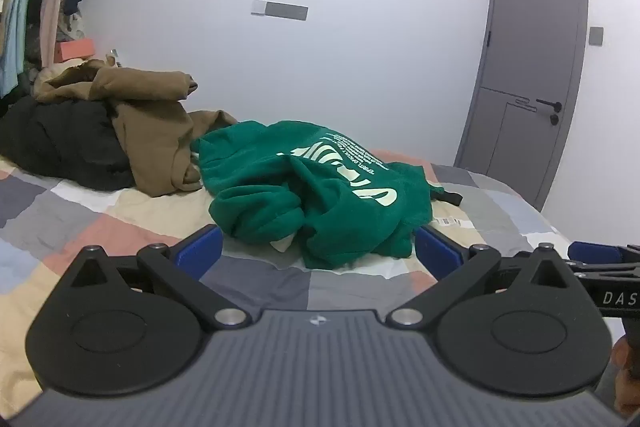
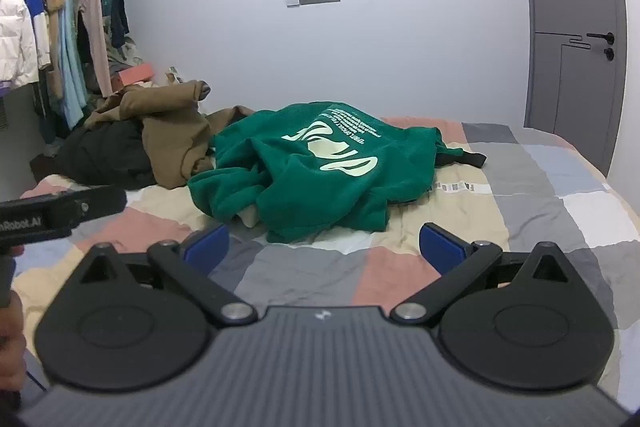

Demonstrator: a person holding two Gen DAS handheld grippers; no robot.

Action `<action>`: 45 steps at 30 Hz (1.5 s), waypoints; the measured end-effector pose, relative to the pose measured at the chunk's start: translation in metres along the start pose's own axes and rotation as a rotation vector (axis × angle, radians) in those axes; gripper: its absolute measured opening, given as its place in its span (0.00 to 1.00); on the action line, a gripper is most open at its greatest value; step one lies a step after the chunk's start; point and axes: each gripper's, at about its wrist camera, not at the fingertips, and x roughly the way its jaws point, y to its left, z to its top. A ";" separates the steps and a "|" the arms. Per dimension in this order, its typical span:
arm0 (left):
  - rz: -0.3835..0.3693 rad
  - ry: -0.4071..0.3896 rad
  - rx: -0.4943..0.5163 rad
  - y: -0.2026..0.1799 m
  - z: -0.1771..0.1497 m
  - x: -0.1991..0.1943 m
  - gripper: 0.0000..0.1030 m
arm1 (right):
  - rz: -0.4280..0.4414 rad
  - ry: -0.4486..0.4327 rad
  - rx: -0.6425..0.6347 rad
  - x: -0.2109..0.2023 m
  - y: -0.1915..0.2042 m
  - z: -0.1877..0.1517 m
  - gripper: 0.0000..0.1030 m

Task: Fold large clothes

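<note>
Left wrist view: green sweatshirt is crumpled just ahead, nearer the left hand-held gripper.
Jaws: both hand-held grippers are spread wide, nothing grasped; right hand-held gripper.

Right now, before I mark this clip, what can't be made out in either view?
- Green sweatshirt: crumpled in both views, sleeves and hem folded under itself.
- Its small print: too small to read.
- Black garment: partly covered by the brown garment.
- Left gripper, right gripper: open, their own bodies hide the nearest bedspread.
</note>
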 end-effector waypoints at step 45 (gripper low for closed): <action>-0.010 0.019 0.041 -0.006 -0.010 0.017 1.00 | 0.014 0.024 0.016 0.007 -0.003 -0.007 1.00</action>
